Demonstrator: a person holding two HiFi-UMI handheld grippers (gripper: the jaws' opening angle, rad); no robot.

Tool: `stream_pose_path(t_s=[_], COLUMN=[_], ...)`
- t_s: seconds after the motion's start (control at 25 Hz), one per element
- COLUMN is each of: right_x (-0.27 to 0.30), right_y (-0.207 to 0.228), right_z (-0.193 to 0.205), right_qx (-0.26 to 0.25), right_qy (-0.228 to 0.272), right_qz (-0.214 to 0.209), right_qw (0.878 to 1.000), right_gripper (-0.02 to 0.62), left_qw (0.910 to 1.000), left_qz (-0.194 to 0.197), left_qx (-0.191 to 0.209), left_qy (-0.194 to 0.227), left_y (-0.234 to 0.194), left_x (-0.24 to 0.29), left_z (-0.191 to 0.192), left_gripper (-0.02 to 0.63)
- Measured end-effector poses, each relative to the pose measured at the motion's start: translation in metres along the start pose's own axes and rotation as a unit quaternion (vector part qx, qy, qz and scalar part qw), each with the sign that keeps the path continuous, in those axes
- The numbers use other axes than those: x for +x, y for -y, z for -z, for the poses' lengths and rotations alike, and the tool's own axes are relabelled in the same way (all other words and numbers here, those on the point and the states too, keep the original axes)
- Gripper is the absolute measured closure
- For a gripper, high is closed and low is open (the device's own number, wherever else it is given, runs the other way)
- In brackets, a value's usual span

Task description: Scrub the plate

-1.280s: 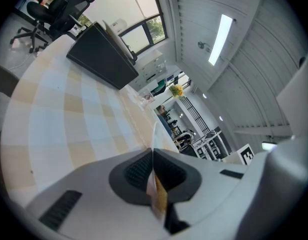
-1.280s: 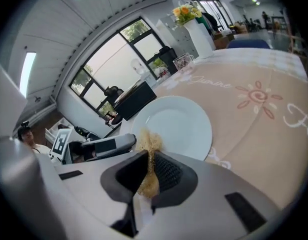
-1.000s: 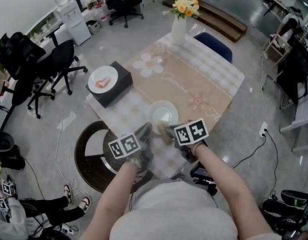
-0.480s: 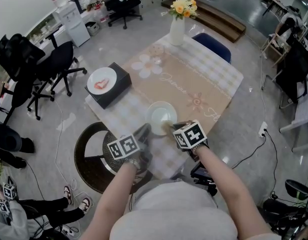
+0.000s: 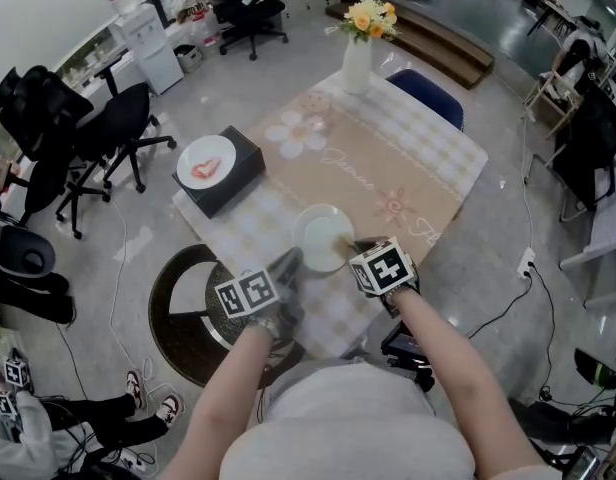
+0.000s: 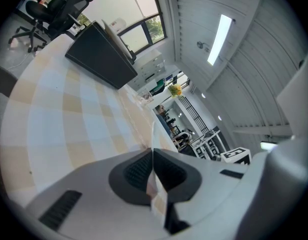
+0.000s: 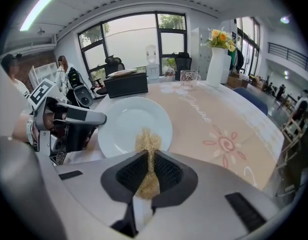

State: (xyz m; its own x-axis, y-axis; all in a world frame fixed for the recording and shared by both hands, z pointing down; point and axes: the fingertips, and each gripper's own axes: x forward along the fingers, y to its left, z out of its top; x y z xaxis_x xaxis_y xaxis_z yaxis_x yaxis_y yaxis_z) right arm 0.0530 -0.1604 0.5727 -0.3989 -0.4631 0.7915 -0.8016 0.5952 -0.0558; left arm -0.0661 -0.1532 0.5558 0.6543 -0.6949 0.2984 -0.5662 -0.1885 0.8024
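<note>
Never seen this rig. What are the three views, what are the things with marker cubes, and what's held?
No robot arm here: a person holds a two-jaw gripper in each hand; the marker cubes are part of them. The head view is from a camera on the person's head, looking down at the table. The other two views ride on the grippers and look along their jaws. The left gripper is shut on the near rim of a white plate, apparently steadying it. The right gripper is shut on a tan fibrous scrubber, whose tip lies over the plate. Also on the table: a black box carrying a smaller plate, a glass and a vase of flowers.
</note>
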Motion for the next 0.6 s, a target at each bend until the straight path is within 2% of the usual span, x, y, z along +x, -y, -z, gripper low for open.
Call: stream_pose_path(t_s=[0.32,0.6], right_x=[0.006,0.006], right_y=[0.022,0.040], right_z=[-0.013,-0.019], right_qx=[-0.024,0.013], right_qy=[0.025,0.046], right_qz=[0.059,0.078], right_qw=[0.998,0.996], right_gripper=[0.553,0.554], left_qw=[0.9998,0.9989], left_qz=[0.002,0.014], left_qx=[-0.003,0.002], left_qy=[-0.018,-0.045], left_y=[-0.001,0.003], left_x=[0.004,0.007], left_z=[0.002,0.007], left_gripper=[0.589,0.589])
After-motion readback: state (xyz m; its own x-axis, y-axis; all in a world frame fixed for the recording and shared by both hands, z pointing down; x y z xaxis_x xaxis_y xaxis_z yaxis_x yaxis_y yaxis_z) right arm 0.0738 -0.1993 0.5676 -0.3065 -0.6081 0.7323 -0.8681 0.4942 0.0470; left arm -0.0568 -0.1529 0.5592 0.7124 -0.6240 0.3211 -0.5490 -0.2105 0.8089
